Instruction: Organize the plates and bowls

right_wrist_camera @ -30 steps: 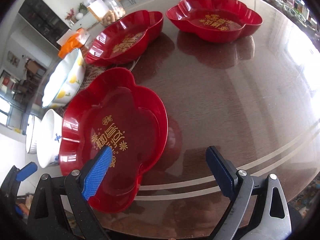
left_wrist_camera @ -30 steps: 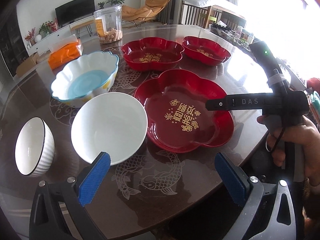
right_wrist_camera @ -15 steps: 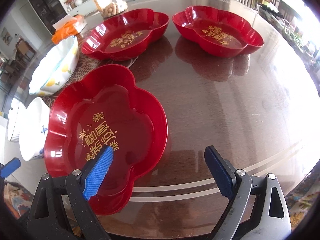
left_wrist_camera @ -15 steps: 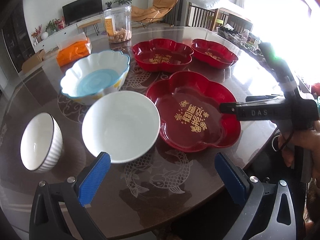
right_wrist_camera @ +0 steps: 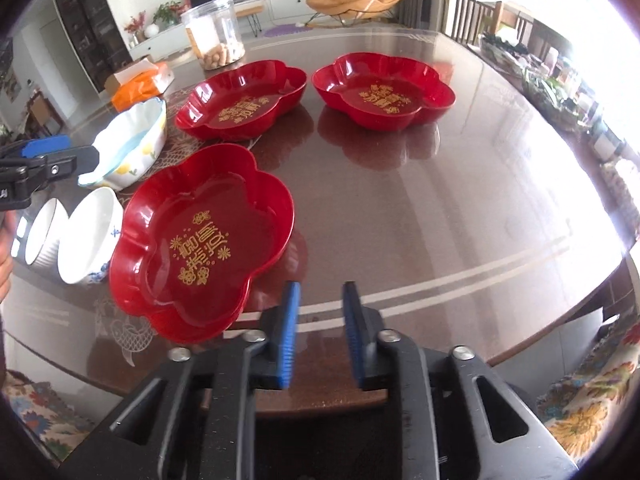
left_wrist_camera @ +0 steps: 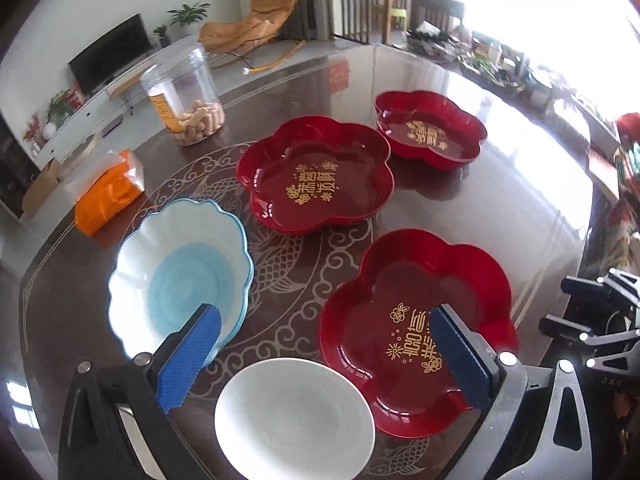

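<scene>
Right now my left gripper (left_wrist_camera: 324, 354) hangs over the dark glossy table (right_wrist_camera: 460, 208) with its blue pads spread wide and nothing between them; below it sit the plain white bowl (left_wrist_camera: 294, 416) and, to one side, the nearest red flower-shaped plate (left_wrist_camera: 416, 300). My right gripper (right_wrist_camera: 320, 336) has just been drawing its jaws in, and they now stand with a narrow gap, empty, over the bare table edge just beside that same nearest plate (right_wrist_camera: 204, 244). Two more red plates lie farther back: the middle one (left_wrist_camera: 316, 174) and the far one (left_wrist_camera: 430, 124), apart from each other and from the near plate. The scalloped white bowl with the blue inside (left_wrist_camera: 180, 272) sits left of the middle plate, near the white bowl but not touching it. From the right wrist view a ribbed white bowl (right_wrist_camera: 44, 236) stands just beside the plain white one (right_wrist_camera: 90, 236), both left of the near plate. Beyond the dishes stand a clear jar of snacks (left_wrist_camera: 184, 96) and an orange tissue pack (left_wrist_camera: 110, 192).
</scene>
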`<move>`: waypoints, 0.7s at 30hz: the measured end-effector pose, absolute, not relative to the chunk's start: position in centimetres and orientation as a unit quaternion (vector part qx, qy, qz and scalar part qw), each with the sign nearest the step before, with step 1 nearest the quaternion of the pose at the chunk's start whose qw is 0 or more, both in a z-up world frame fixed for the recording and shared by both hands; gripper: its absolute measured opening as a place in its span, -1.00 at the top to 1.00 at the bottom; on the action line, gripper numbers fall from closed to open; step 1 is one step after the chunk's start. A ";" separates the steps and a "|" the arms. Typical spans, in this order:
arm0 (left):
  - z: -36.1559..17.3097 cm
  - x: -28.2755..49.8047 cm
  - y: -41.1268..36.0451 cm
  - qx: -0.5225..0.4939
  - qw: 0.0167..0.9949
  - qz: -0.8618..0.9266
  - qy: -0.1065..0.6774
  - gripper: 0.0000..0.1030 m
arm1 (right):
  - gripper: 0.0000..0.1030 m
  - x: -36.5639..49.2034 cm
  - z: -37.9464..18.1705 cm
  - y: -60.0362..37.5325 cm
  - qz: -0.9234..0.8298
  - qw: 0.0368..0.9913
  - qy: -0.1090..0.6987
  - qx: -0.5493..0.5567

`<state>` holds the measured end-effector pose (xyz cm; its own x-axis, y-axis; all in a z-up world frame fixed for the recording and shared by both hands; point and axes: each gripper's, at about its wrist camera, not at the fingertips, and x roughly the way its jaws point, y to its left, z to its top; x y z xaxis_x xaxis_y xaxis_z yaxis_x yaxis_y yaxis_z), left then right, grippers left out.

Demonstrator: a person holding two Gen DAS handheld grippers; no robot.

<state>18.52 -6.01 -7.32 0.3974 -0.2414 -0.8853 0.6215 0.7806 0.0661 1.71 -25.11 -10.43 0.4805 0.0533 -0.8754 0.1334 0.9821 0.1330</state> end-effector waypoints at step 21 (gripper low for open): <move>-16.2 21.6 -10.5 0.253 0.710 -0.297 0.586 0.08 | -0.22 4.5 -14.2 -21.3 0.010 0.821 0.552 0.145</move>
